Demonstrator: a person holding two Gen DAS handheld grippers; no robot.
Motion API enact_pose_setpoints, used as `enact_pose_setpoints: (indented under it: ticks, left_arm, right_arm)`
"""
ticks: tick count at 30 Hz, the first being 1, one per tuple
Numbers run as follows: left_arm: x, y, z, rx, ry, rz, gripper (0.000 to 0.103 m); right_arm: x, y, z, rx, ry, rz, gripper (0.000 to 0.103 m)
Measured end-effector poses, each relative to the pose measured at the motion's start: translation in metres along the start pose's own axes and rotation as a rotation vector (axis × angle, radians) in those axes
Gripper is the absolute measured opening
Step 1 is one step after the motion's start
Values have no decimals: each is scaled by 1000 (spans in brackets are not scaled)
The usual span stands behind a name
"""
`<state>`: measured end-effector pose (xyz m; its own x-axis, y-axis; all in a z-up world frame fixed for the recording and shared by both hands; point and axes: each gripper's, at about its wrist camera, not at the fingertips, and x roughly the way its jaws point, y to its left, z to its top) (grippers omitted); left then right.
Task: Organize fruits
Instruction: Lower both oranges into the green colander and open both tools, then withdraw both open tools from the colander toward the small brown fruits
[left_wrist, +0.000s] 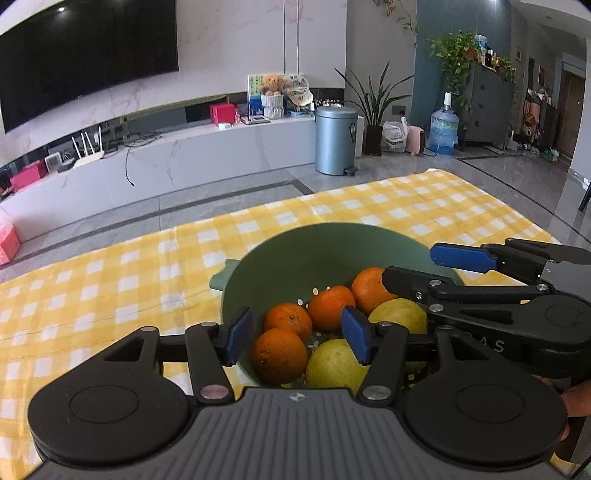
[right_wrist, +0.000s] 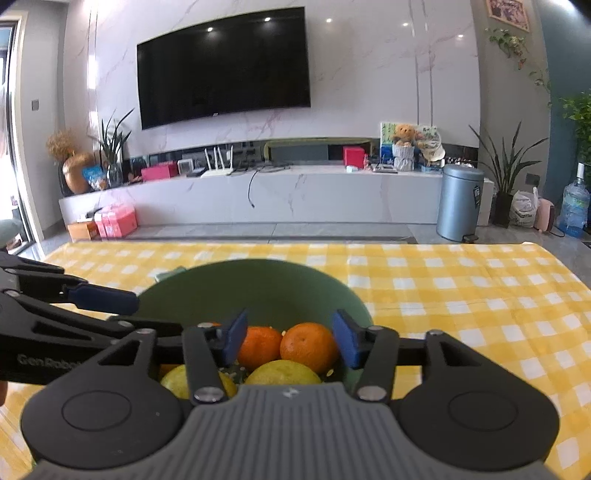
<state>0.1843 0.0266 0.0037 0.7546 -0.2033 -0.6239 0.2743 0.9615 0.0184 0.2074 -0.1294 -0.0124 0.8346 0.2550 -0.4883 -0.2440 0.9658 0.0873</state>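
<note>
Left wrist view: four round oranges (left_wrist: 291, 319) are shown in a green plastic colander (left_wrist: 295, 254); only two are seen from the right. Both the left claw (left_wrist: 295, 334) and right claw (right_wrist: 291, 338) are held apart, empty.

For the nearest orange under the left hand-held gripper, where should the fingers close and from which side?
Across the middle of the nearest orange, coming down from above. The left hand-held gripper, jaws open, already sits over it. It is round, a lemon crowds its right, and the green bowl walls off its left.
</note>
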Motion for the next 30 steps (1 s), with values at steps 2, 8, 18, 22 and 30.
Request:
enact_pose_setpoints:
  ticks: [2, 8, 18, 22, 30]
  left_arm:
    - [-8, 0, -2, -2, -2, -3, 67]
    - [-28, -1, -10, -18, 12, 2, 67]
    - [-56, 9, -27, -108, 57, 7, 67]
    - [-65, 14, -37, -126, 76, -15, 67]
    - [-70, 24, -56, -204, 119, -67, 63]
  right_arm:
    - [-8, 0, -2, 0, -12, -3, 54]
    - [-34, 8, -7, -6, -32, -1, 58]
    - [-68, 20, -23, -12, -32, 10, 59]
    - [-82, 25, -34, -6, -8, 19, 59]
    - [-94, 37, -47, -13, 40, 62, 59]
